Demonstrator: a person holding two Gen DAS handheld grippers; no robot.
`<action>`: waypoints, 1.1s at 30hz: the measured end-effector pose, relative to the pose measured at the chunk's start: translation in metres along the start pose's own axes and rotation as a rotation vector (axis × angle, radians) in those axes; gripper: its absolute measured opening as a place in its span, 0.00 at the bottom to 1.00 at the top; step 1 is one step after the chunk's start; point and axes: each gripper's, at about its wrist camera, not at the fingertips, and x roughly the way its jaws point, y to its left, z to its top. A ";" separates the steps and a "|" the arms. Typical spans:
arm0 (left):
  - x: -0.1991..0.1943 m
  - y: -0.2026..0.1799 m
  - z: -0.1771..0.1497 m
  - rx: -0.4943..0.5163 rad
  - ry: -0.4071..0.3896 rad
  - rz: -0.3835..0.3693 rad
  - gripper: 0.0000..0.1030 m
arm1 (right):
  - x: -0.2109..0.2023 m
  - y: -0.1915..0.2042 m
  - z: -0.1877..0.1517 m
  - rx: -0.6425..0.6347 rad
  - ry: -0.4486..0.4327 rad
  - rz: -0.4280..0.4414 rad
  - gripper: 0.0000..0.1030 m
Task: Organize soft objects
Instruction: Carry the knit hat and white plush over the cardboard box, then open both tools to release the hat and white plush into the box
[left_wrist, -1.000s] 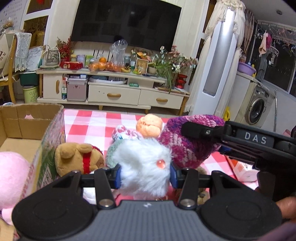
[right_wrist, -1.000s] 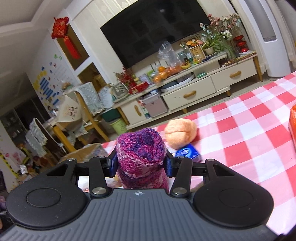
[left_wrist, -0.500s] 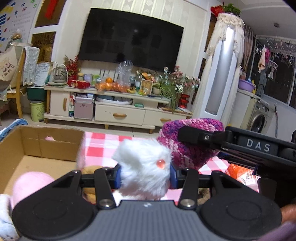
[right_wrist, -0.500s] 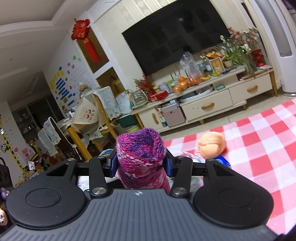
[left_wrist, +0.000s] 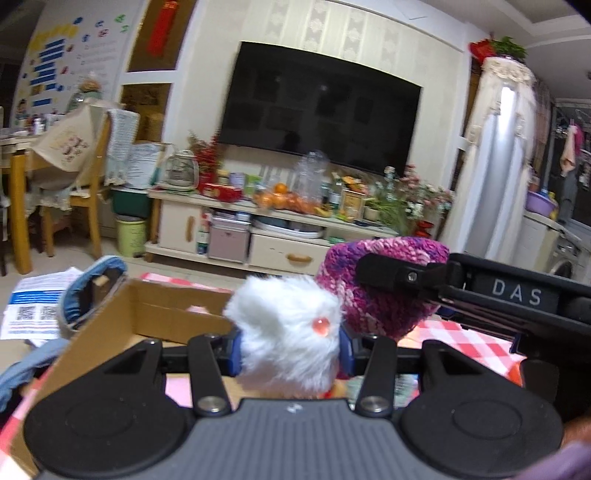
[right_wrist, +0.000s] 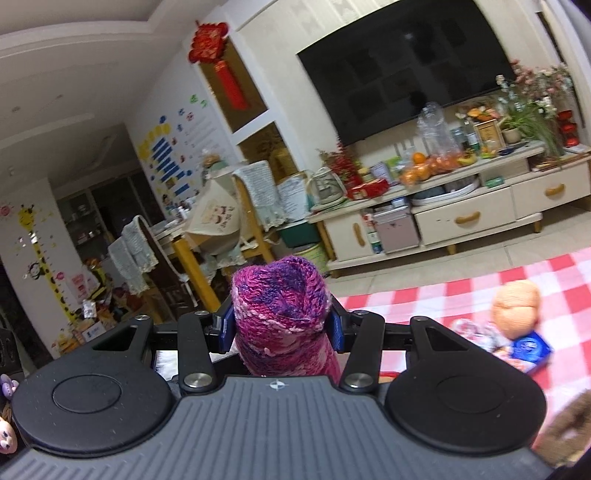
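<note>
My left gripper (left_wrist: 290, 349) is shut on a white fluffy toy (left_wrist: 288, 332) with an orange bead eye, held above the near side of an open cardboard box (left_wrist: 162, 314). To its right my right gripper (left_wrist: 391, 275) comes in from the side, shut on a purple-pink knitted piece (left_wrist: 373, 299). In the right wrist view the same knitted piece (right_wrist: 282, 306) stands up between the pads of the right gripper (right_wrist: 282, 326). A peach plush ball (right_wrist: 517, 308) lies on the red-checked cloth (right_wrist: 461, 295) at the right.
A blue packet (right_wrist: 530, 349) lies beside the peach ball. Something pink (left_wrist: 195, 308) shows inside the box. Blue denim cloth (left_wrist: 92, 280) and papers (left_wrist: 33, 306) lie left of the box. A TV cabinet (left_wrist: 280, 240) and chairs (left_wrist: 59, 192) stand beyond.
Both grippers have risen and swung left with their toys. The box has come under the left gripper, and the brown plush and the checked cloth have dropped out of the left view.
</note>
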 end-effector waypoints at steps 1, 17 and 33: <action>0.000 0.004 0.001 -0.002 -0.003 0.016 0.45 | 0.006 0.003 -0.001 -0.003 0.006 0.007 0.58; 0.023 0.063 -0.001 -0.006 0.098 0.259 0.45 | 0.084 0.029 -0.031 -0.039 0.165 0.051 0.58; 0.027 0.069 0.000 0.031 0.168 0.444 0.91 | 0.056 0.026 -0.031 -0.044 0.097 -0.062 0.98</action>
